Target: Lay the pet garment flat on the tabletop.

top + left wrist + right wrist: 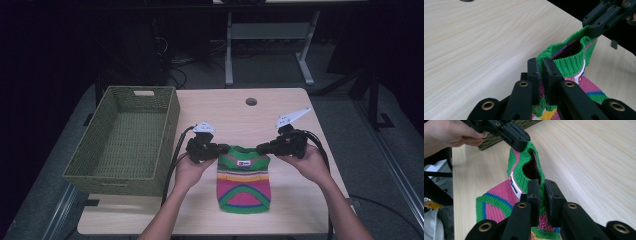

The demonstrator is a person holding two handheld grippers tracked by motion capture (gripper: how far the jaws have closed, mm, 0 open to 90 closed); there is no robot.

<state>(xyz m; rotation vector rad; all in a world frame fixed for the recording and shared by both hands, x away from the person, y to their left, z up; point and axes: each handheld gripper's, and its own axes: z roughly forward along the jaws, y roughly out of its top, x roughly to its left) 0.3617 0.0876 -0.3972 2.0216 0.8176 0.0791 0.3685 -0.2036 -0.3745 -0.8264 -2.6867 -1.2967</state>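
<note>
Pinching the knitted top (243, 176) at its two upper corners, both claws are closed down tight on the wool. The left claw (223, 148) has its jaws clamped on the green ribbed edge at the garment's left shoulder; in the left gripper view the left claw's jaws stand almost together with a fold of green knit squeezed between them. The right claw (261, 148) bites the opposite shoulder in the same way, and in the right gripper view a strip of green and pink knit is caught between its nearly closed jaws.

The top hangs stretched between the two claws, its green neckline pulled open into a dark slot. In the high view its lower part spreads toward the person over the wooden table (280, 107), but whether the hem rests flat there or is lifted a little cannot be told. A small white label (244, 163) sits just under the neckline. A green woven basket (125, 140) stands on the left side of the table, near the left claw but apart from it and from the top.

Each claw's own view cuts off the lower part of the garment behind its black arms. The lettering on the label is too small to read. The person's left hand (187, 170) and right hand (312, 162) wrap the claw bodies, hiding parts of them.
</note>
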